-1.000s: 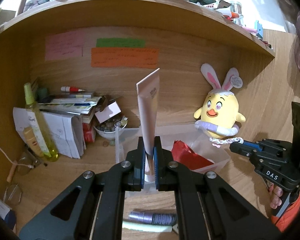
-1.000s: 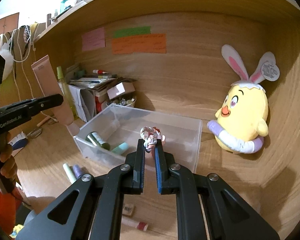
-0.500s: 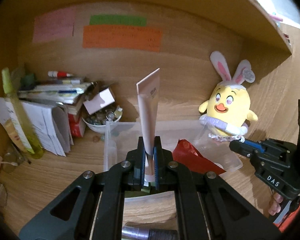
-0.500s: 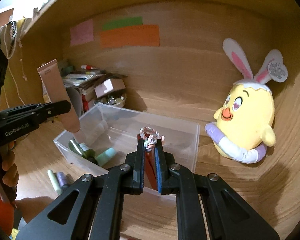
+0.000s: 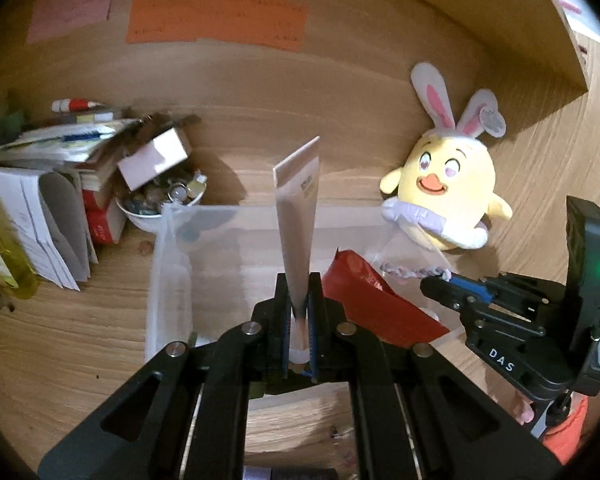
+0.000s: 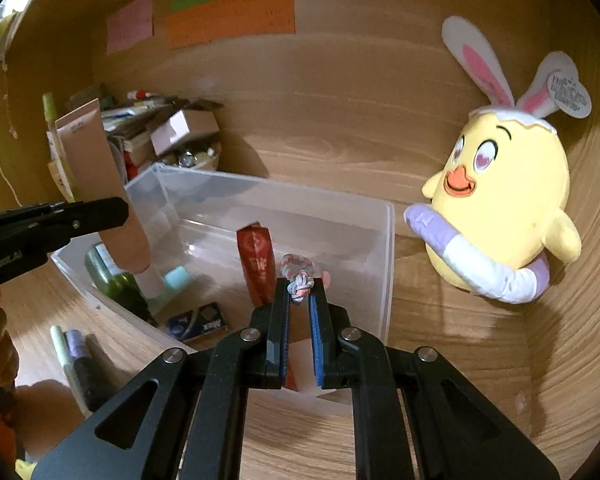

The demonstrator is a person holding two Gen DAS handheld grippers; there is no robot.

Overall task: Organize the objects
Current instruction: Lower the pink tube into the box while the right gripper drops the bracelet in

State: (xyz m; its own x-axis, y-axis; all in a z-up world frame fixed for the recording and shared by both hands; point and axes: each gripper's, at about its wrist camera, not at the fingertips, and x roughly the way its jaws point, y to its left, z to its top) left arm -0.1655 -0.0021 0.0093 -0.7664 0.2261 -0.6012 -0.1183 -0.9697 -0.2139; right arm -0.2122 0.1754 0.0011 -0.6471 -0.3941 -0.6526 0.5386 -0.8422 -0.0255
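Note:
My left gripper point(image 5: 299, 300) is shut on a beige cosmetic tube point(image 5: 298, 216), held upright over the near left part of a clear plastic bin point(image 5: 160, 264). The tube also shows in the right wrist view point(image 6: 96, 168) with the left gripper point(image 6: 116, 210). My right gripper point(image 6: 300, 292) is shut on a braided pastel hair tie point(image 6: 299, 274), held above the bin point(image 6: 388, 240). The right gripper and hair tie show in the left wrist view point(image 5: 440, 280). The bin holds a red packet point(image 6: 256, 260), a green bottle point(image 6: 116, 284), a mint cap point(image 6: 178, 278) and a dark small box point(image 6: 198, 320).
A yellow bunny-eared plush point(image 6: 504, 204) leans on the back wall right of the bin. Papers, a small box and a bowl of trinkets point(image 5: 160, 200) crowd the left corner. A green and a purple tube point(image 6: 72, 356) lie on the desk before the bin. A shelf hangs overhead.
Both grippers moved forward toward the bin and now hang over it. The tube and the hair tie stay gripped.

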